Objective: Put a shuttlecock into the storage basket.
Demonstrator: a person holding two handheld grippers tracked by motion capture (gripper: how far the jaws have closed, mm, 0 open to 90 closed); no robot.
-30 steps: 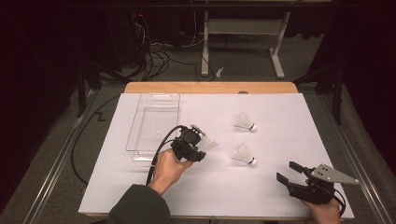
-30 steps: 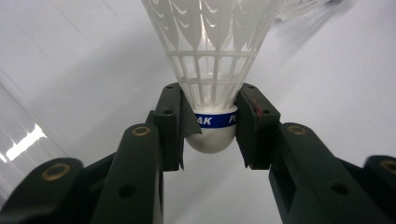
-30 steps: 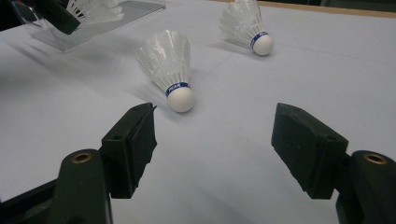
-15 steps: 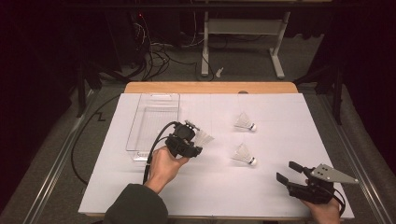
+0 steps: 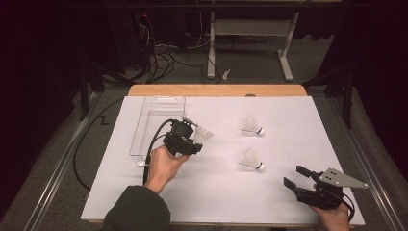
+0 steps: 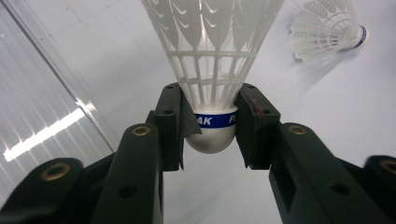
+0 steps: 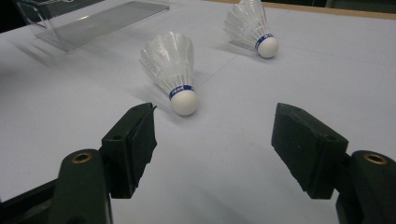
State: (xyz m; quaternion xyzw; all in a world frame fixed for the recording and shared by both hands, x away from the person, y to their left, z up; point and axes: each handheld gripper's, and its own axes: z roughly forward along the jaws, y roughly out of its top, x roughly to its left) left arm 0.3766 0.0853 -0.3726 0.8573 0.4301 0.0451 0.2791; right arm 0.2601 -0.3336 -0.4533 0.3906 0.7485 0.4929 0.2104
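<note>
Carrying step: left gripper (image 6: 212, 135) pinches a shuttlecock (image 6: 210, 65) by its cork, clear tray (image 5: 156, 122) just beside it. Next: over the tray, release. Right gripper (image 7: 215, 140) sits spread.

High view overhead, gripper views close, low

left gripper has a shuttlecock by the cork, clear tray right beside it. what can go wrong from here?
1. The left gripper pinches the held shuttlecock only at its rounded cork, so it might pivot or slip out.
2. The feather skirt leads, so it could catch on the rim of the clear tray during placement.
3. The right gripper waits open near the nearest loose shuttlecock; a careless approach could roll it.
</note>
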